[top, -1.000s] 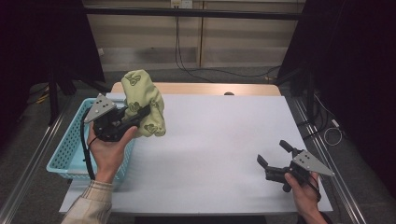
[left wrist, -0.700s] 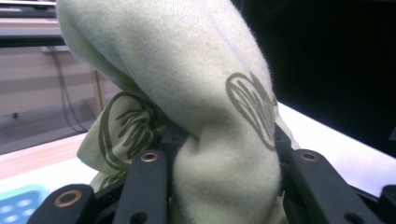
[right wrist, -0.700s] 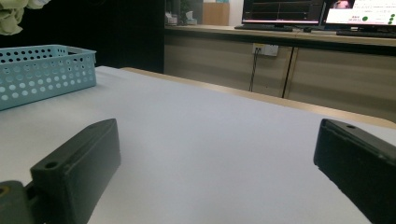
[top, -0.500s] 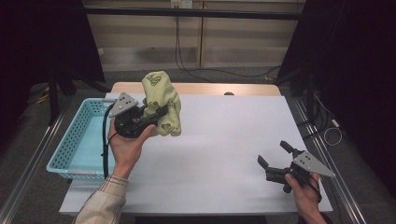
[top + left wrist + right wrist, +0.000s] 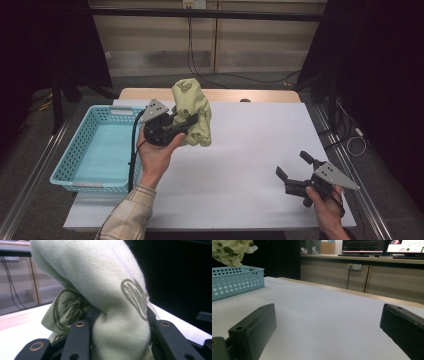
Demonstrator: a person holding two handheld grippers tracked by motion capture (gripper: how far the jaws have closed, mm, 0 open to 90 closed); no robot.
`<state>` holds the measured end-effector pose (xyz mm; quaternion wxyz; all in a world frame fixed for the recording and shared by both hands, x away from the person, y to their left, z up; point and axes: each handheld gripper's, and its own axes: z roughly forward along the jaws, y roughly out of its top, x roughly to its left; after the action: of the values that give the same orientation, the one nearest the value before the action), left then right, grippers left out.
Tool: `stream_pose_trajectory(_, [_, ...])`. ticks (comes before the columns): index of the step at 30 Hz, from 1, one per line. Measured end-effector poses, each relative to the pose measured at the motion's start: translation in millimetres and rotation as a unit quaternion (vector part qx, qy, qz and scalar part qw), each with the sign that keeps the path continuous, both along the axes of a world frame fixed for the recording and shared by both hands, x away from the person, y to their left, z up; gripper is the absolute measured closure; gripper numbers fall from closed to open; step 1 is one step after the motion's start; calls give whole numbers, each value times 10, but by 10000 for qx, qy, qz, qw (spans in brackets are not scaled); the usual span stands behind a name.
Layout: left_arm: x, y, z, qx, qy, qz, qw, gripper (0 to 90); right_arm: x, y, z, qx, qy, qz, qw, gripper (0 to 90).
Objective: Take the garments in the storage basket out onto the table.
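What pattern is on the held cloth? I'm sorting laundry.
Pale green cloth with dark olive scribbled motifs; left gripper view.

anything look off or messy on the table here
Nothing stands out. The green patterned cloth is bunched in the left gripper, held above the white table beside the blue basket, which sits square and undamaged. The right gripper rests open at the table's near right.

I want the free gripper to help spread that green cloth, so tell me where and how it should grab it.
Take the green cloth by its lower hanging edge, coming from the right gripper's side, low above the white table. The left gripper pinches its bunched middle, so the folds below hang loose and exposed, probably thin enough for open jaws to close on.
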<state>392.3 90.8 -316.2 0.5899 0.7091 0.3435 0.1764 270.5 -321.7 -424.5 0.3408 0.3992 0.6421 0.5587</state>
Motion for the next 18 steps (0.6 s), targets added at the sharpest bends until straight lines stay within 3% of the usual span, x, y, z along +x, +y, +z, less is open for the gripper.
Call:
stream_pose_trajectory(8, [84, -171, 36, -76, 83, -184, 9998, 632, 0, 3, 0, -34, -14, 0, 10000, 1])
stream_pose_trajectory(9, [88, -186, 37, 1, 61, -197, 9998, 632, -2, 4, 1, -45, -6, -13, 10000, 1])
stream_pose_trajectory(18, [170, -422, -83, 66, 229, -370, 9990, 633, 11, 11, -10, -73, -16, 20, 10000, 1])
